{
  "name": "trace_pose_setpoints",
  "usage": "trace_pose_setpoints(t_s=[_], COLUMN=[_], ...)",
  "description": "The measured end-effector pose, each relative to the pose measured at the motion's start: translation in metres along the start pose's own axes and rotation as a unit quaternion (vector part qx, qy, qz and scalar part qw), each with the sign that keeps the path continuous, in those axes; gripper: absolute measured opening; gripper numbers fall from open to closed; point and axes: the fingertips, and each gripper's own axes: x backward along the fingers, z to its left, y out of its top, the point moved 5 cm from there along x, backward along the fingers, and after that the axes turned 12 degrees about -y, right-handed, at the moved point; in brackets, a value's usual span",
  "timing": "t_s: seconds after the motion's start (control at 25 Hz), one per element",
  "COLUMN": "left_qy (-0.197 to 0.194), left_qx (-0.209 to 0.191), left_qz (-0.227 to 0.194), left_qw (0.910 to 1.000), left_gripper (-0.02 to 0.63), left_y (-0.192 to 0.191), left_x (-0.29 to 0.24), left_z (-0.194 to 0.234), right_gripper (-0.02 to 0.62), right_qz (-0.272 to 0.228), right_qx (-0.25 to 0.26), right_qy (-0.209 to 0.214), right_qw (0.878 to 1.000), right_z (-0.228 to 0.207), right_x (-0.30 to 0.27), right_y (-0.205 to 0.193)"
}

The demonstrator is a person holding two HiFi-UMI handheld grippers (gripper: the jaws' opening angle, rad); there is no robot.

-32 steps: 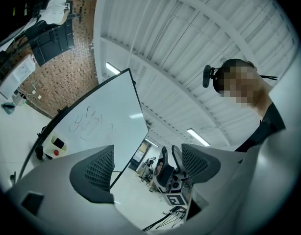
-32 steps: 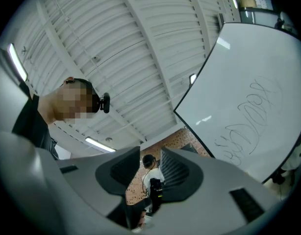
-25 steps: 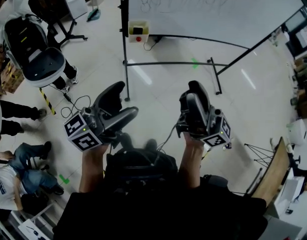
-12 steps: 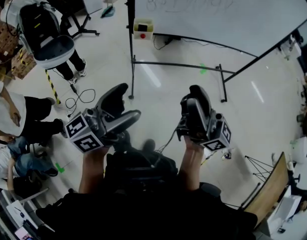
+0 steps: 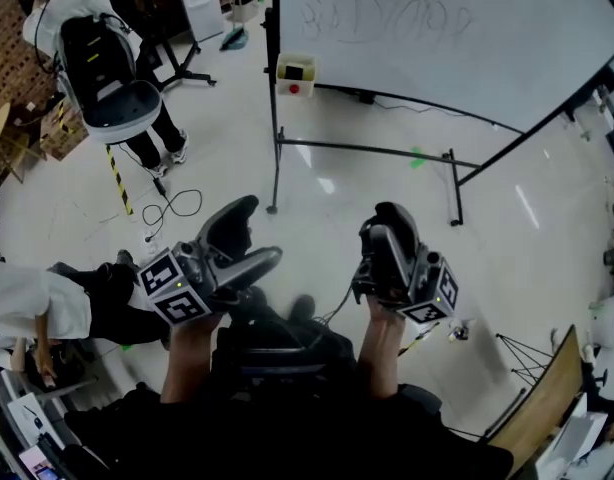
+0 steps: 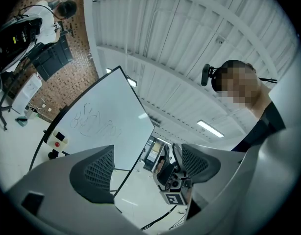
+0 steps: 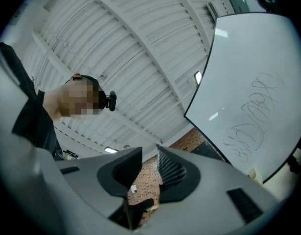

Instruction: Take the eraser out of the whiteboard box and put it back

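**While the eraser seems to sit in its box, both tongs are empty**

Though I stand well apart from the whiteboard [image 5: 437, 28], I can see the small pale whiteboard box [image 5: 295, 80] fixed by its left post, with a red spot on its front. A dark block [image 5: 296, 68] shows at the top of the box. I take it for the eraser, but it is too small to be sure. If so, it lies where the task wants it at the end, which fits equally an eraser waiting to be lifted out and one already put back.

The left tongs [image 5: 263, 228] are released, with the jaws well apart and only the room between them. The right tongs [image 5: 390, 218] have just been closing. A narrow gap remains and nothing is caught in it.

I judge the eraser to be light, with a stiff body and a soft felt face, and not fragile. The stiff long sides would be the place to take hold. The felt would squash and slip, and so light a block could tilt in a pinch at one end.
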Motion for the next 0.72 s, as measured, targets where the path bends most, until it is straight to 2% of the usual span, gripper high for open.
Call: trace_pose_setpoints(t_s=[0.16,0.32,0.44,0.72], left_qy=[-0.016,-0.025,-0.039,-0.028], left_qx=[0.002,0.009,-0.002,0.020], left_qz=[-0.003,0.004,-0.009,-0.012], left_qw=[0.9999,0.9996,0.9992,0.9993], left_gripper=[0.428,0.428,0.428,0.428], left_y=[0.014,0.020,0.028,0.033], left_x=[0.001,-0.001,0.002,0.015], left_z=[0.015,0.012,0.017,0.023], right_gripper=[0.088,0.061,0.051,0.043], right_qz=[-0.002,-0.008,-0.005,0.009], right_qx=[0.019,0.031,0.036,0.046], right_qy=[-0.006,-0.010,-0.015,-0.013], right_qw=[1.000,0.999,0.999,0.999], right_z=[-0.001,0.009,0.006,0.009], right_x=[-0.014,-0.019,-0.026,-0.039], right_y=[-0.002,0.004,0.002,-0.008])
